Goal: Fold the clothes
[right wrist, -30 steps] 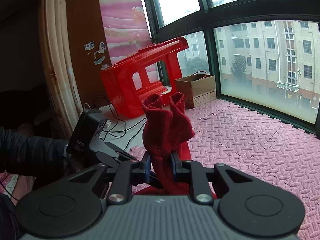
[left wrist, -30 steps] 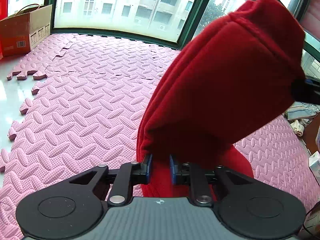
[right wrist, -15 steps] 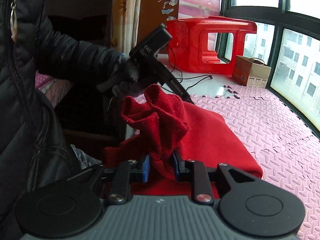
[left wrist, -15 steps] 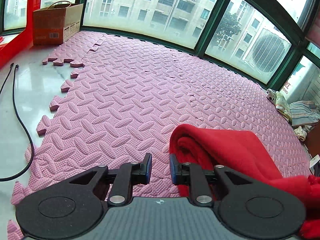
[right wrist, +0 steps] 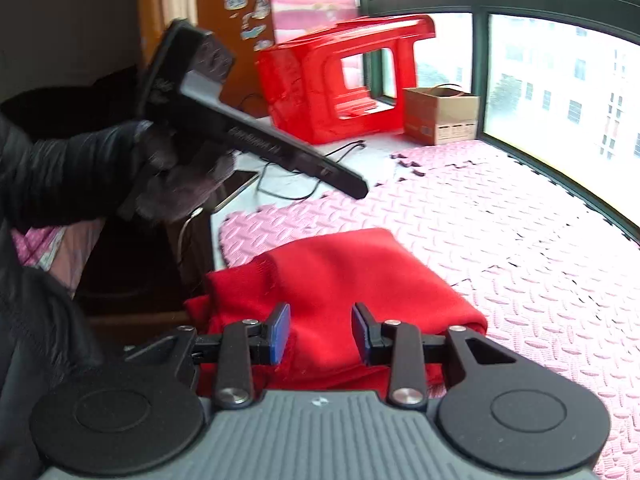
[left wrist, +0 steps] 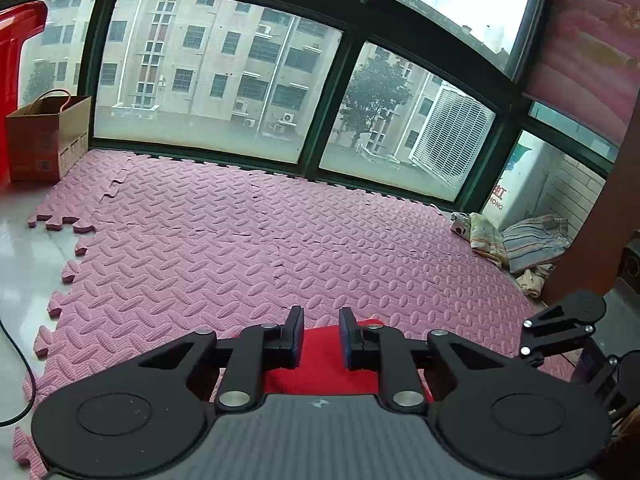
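The red garment (right wrist: 344, 276) lies doubled over on the mat (left wrist: 280, 240) just past both grippers' spread, empty fingers; whether more folds remain, I can't tell.

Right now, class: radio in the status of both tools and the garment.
Left tool open, empty. Right tool open, empty. Red garment folded on pink mat. Nothing in the way.

Both hand-held grippers, left (left wrist: 319, 334) and right (right wrist: 321, 334), gape empty.
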`<action>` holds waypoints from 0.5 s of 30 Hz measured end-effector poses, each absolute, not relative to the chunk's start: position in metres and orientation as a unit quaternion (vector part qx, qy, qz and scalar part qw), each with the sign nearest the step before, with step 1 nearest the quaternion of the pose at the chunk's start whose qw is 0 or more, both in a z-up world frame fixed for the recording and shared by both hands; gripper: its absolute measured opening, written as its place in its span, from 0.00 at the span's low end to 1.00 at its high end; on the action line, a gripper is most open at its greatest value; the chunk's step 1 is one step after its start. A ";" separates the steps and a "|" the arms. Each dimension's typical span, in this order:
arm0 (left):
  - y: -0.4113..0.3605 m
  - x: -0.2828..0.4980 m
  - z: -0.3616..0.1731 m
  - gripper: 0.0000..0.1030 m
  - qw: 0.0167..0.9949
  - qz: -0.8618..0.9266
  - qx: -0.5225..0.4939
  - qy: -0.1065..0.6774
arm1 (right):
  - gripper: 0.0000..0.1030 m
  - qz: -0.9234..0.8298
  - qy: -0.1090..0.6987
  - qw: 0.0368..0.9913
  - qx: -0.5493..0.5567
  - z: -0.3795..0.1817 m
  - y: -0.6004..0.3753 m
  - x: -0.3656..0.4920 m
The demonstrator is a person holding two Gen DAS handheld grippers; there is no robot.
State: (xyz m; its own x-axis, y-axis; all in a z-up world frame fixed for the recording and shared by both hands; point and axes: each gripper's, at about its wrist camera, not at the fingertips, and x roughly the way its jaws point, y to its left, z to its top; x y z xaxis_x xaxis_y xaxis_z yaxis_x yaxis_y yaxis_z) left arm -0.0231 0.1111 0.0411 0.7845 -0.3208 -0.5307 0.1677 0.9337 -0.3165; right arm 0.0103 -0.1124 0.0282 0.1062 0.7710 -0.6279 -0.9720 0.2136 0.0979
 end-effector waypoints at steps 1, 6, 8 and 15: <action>0.105 -0.020 0.039 0.19 0.933 -0.139 -0.125 0.306 | 0.33 0.599 0.294 0.724 -0.171 0.024 -0.111 0.011; 0.084 -0.024 0.021 0.20 0.917 -0.182 -0.111 0.337 | 0.34 0.584 0.316 0.730 -0.160 0.002 -0.103 0.015; 0.079 -0.030 0.010 0.20 0.907 -0.192 -0.107 0.358 | 0.33 0.577 0.325 0.733 -0.155 -0.006 -0.100 0.017; 0.084 -0.048 -0.014 0.20 0.894 -0.184 -0.116 0.391 | 0.33 0.568 0.353 0.731 -0.138 -0.020 -0.096 0.021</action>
State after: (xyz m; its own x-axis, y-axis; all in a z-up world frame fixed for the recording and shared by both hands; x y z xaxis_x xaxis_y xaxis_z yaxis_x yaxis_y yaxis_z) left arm -0.0476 0.0842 -0.0144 0.6271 -0.4204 -0.6558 0.2389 0.9051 -0.3518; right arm 0.0214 -0.0960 -0.0202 0.1062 0.7319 -0.6730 -0.9271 0.3175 0.1990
